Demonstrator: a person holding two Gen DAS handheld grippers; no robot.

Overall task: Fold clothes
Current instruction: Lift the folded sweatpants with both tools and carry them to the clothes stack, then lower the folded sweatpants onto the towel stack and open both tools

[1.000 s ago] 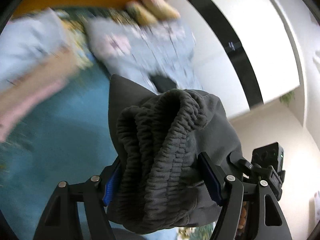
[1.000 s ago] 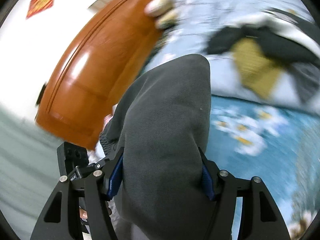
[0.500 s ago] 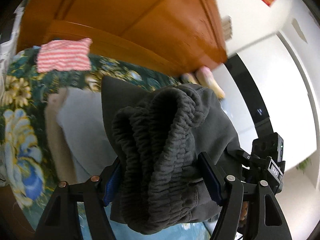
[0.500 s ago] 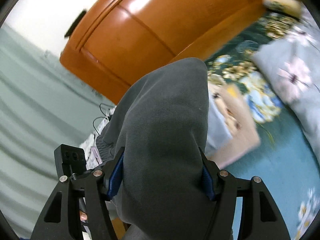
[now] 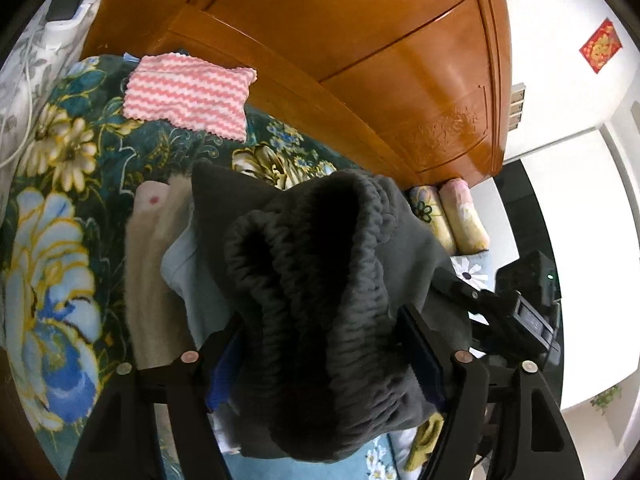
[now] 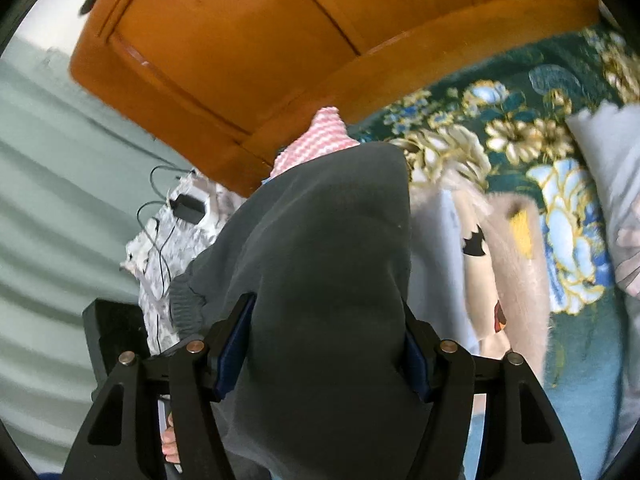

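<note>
Trousers [image 5: 332, 304] of dark grey fleece, bunched into a thick roll, filled the middle of both wrist views and hung above the bed [image 5: 52, 208]. The bed carried a dark green and blue floral blanket [image 6: 560, 184]. An orange wooden headboard [image 5: 360, 60] stood at the far edge of the bed and filled the upper part of both views. A pale green curtain [image 6: 48, 184] covered the left side of the right wrist view.

On the blanket, below the trousers, lay a stack of folded garments [image 5: 148, 272]: a beige fleecy piece with a light blue piece on top of it. A pink-and-white zigzag cloth [image 5: 188, 94] lay flat near the headboard, well apart from the stack. Two rolled pillows [image 5: 460, 216] lay against the base of the headboard on the right of the left wrist view.

The left hand-held gripper [image 5: 324, 364] clamped the elastic ribbed waistband [image 5: 280, 264] between its blue pads, with the jaws set wide around the bunched fabric. The right hand-held gripper [image 6: 324, 336] clamped the smooth folded end of the trousers in the same manner, with the fabric pressed against both pads. A red paper decoration [image 5: 601, 45] hung on the white wall. A person's fingers [image 6: 170, 446] showed beneath the right hand-held gripper.
</note>
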